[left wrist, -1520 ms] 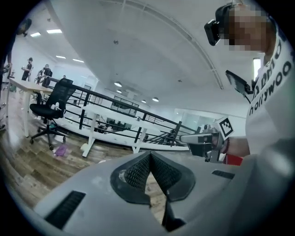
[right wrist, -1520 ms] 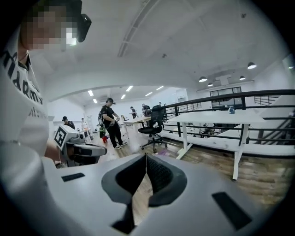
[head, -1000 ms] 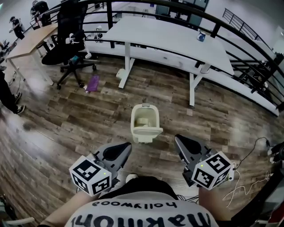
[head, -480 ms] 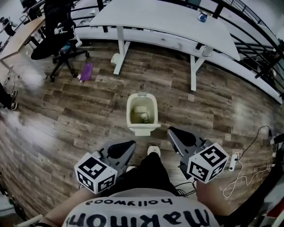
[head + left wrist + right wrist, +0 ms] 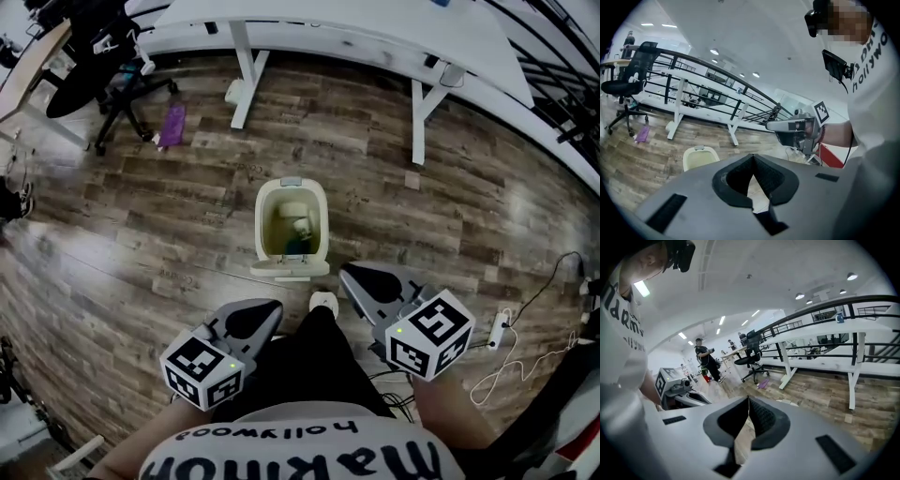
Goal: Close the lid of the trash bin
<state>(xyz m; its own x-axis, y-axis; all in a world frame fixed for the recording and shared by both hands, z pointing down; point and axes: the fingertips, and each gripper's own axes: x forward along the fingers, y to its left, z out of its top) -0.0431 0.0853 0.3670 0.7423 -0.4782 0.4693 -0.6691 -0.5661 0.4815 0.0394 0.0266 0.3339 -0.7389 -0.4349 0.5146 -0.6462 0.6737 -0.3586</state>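
Looking straight down into the cream trash bin, upright on the wood-plank floor, mouth wide open, a few scraps showing at the bottom. Spotting its lid flipped out at the near edge, on the person's side, not over the opening. So, by the look of it, nothing banked yet on the closing. Whole job left: swinging that lid up and over the mouth, then seating it flat.

Moving out to the right gripper, the closer of the two: tip just beside the lid's right corner, not touching. Then the left gripper, further back, below and slightly left of the lid, near but clearly apart. Reading both from their own views: jaws clenched tip to tip, nothing held, only floor showing through the gap behind the tips. Catching the bin again in the left gripper view, ahead and off to the left of those closed jaws, not in line with them.

Between the grippers, a pale shoe, just short of the lid. Further out, a white desk beyond the bin, an office chair and something purple on the floor far left, a white cable trailing at the right.
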